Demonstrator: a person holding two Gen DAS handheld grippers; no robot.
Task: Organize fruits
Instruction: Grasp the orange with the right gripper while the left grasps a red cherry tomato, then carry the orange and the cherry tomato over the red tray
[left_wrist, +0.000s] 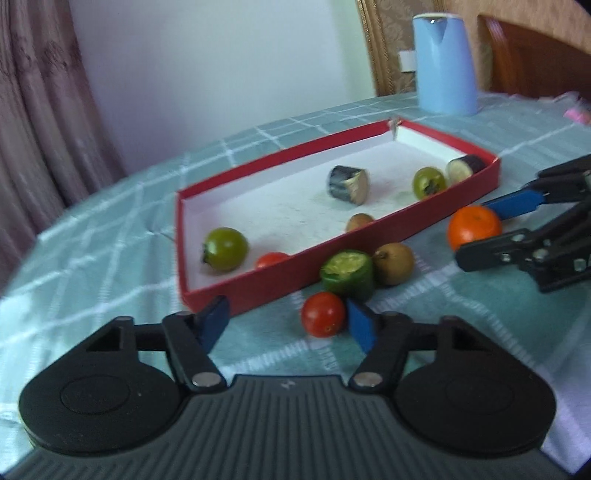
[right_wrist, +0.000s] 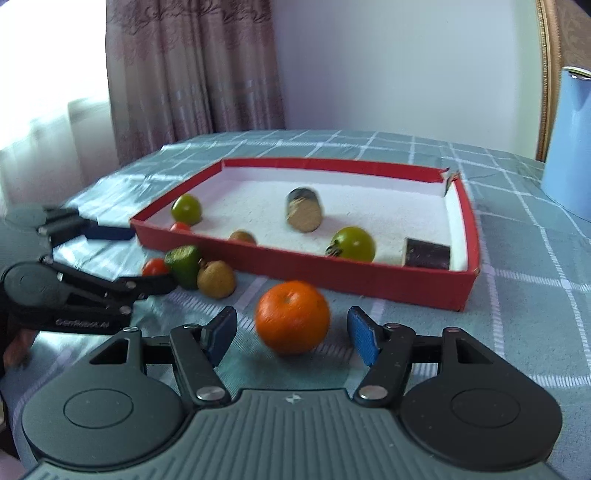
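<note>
A red tray (left_wrist: 314, 258) (right_wrist: 369, 275) with a white floor holds two green tomatoes (left_wrist: 225, 249) (right_wrist: 352, 243), two eggplant pieces (left_wrist: 349, 184) (right_wrist: 304, 208), a small red tomato (left_wrist: 271, 259) and a brown fruit (left_wrist: 358, 221). On the cloth in front lie a red tomato (left_wrist: 323, 314) (right_wrist: 155, 266), a green cucumber piece (left_wrist: 347, 275) (right_wrist: 183, 266), a brown kiwi-like fruit (left_wrist: 393, 264) (right_wrist: 216, 278) and an orange (left_wrist: 474, 227) (right_wrist: 292, 317). My left gripper (left_wrist: 288, 321) is open, the red tomato just inside its right finger. My right gripper (right_wrist: 291, 332) is open around the orange.
A blue kettle (left_wrist: 445, 62) (right_wrist: 570, 144) stands behind the tray at the far right. The table has a green checked cloth (left_wrist: 92, 258) and its edge falls away on the left. Curtains and a white wall lie behind. A wooden chair (left_wrist: 535, 55) is at the back right.
</note>
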